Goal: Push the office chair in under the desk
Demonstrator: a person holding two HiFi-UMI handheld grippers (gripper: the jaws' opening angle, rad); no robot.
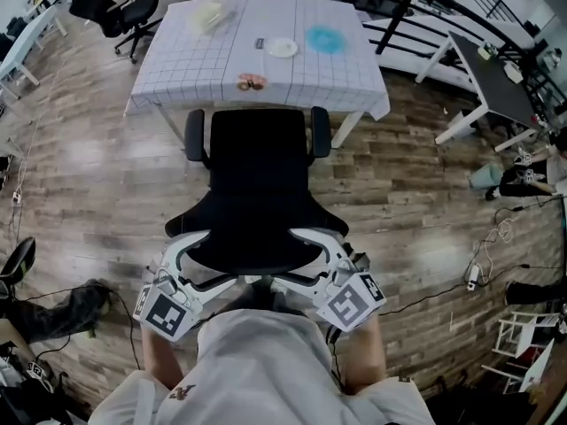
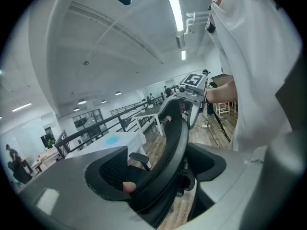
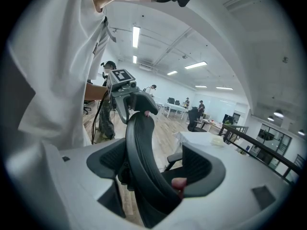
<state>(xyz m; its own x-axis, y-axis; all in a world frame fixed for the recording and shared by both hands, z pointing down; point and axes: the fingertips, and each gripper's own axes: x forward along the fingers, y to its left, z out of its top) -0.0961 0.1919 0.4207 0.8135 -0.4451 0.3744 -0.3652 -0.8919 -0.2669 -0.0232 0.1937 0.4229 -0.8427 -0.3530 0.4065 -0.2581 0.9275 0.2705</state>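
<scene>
The desk [image 1: 177,69], under a grid-patterned cloth, fills the upper middle of the head view. The chair [image 1: 257,175] stands in the centre of the frame, just below the desk and facing it. The front of its seat is near the desk's closer edge and not yet under it, so the whole push appears to remain. The wood floor [image 1: 97,175] between the two looks bare. Cables lie only at the lower left and lower right of the frame, off the path.

The backrest [image 1: 257,259] curves across the lower middle. The left gripper [image 1: 182,255] is clamped on its left end and the right gripper [image 1: 330,253] on its right end. In each gripper view the dark backrest edge [image 2: 168,157] [image 3: 144,162] runs between the two grey jaws, with a pad pressed to its front face.

To do this well, I would push both ends evenly and straight toward the top of the frame. An uneven push would likely swivel the seat on its base. The armrests [image 1: 195,134] sit close to the desk edge and may catch the overhanging cloth, so a slow push seems wise. A tug on the cloth could shift the blue plate [image 1: 325,39], the white plate [image 1: 283,48] and the small snack [image 1: 252,81] near the closer edge.
</scene>
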